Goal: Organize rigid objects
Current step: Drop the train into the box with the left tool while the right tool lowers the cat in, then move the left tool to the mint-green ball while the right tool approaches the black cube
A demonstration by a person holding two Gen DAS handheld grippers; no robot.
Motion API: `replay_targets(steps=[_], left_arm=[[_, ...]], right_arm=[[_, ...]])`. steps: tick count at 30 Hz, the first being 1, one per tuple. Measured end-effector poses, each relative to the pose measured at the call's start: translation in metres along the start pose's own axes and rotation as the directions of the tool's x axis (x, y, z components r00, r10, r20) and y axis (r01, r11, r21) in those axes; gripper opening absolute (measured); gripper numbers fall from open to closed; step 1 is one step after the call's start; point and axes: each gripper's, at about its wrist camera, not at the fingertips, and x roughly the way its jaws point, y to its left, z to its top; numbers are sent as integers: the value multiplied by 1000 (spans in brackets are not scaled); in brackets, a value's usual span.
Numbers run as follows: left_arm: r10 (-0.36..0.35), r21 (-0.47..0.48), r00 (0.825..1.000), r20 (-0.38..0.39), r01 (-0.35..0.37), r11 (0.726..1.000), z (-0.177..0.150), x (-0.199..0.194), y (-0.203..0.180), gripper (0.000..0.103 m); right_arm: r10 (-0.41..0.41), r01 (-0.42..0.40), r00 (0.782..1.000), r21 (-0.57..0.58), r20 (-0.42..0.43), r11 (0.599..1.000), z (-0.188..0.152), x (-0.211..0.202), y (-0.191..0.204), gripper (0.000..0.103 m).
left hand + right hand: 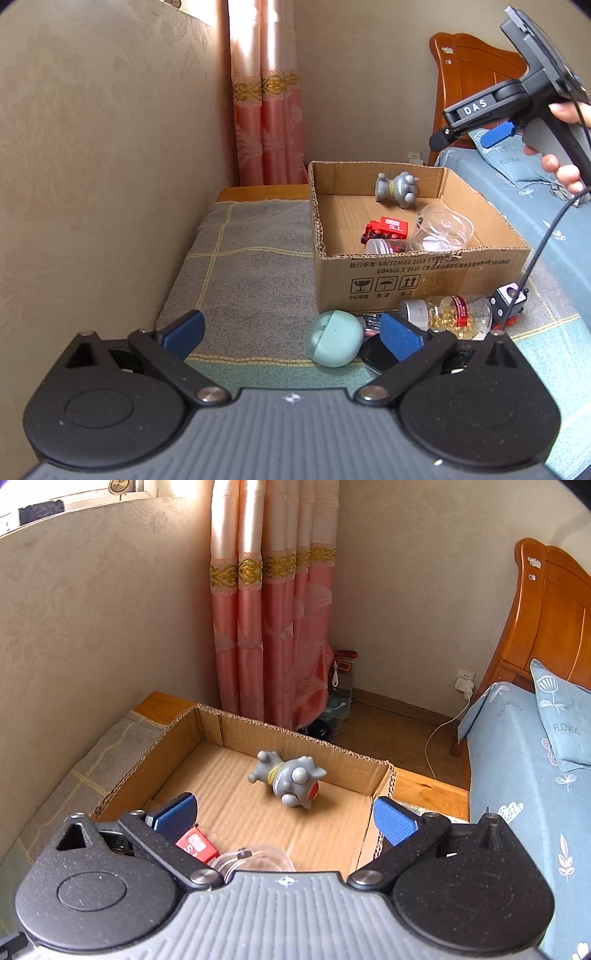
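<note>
An open cardboard box stands on a checked cloth. In it lie a grey toy figure, a red toy truck and a clear plastic cup. In front of the box lie a mint green egg-shaped case, a pill bottle with yellow capsules, a black cube-shaped toy and a dark flat object. My left gripper is open low over the cloth, beside the egg case. My right gripper is open above the box, nothing between its fingers.
A beige wall runs close on the left. Pink curtains hang behind the box. A bed with blue floral bedding and a wooden headboard lies to the right. A cable trails from the right gripper over the box's near corner.
</note>
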Motion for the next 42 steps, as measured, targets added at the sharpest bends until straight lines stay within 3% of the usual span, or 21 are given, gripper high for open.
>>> replay_targets(steps=[10,18,28,38,42], left_arm=[[-11,9,1000,-5,11,1000,-2,-2,0,101],[-12,-2,1000,-21,12,1000,-7,0,5,101],[-31,-9,998,-55,30,999,-17,7,7,101],[-43,-9,997,-70,43,999,-21,8,4,101],[-43,-5,996,-75,43,999,-22,8,3,101]], right_arm=[[36,-36,999,11,-11,999,-30,-15,9,103],[56,-56,998,34,3,998,-76,-34,20,103],[-35,34,999,150,4,988,-153,-42,16,103],[-88,92,996,271,-26,958,-163,-14,-9,103],[-59,65,998,315,-29,947,-169,-13,-14,103]])
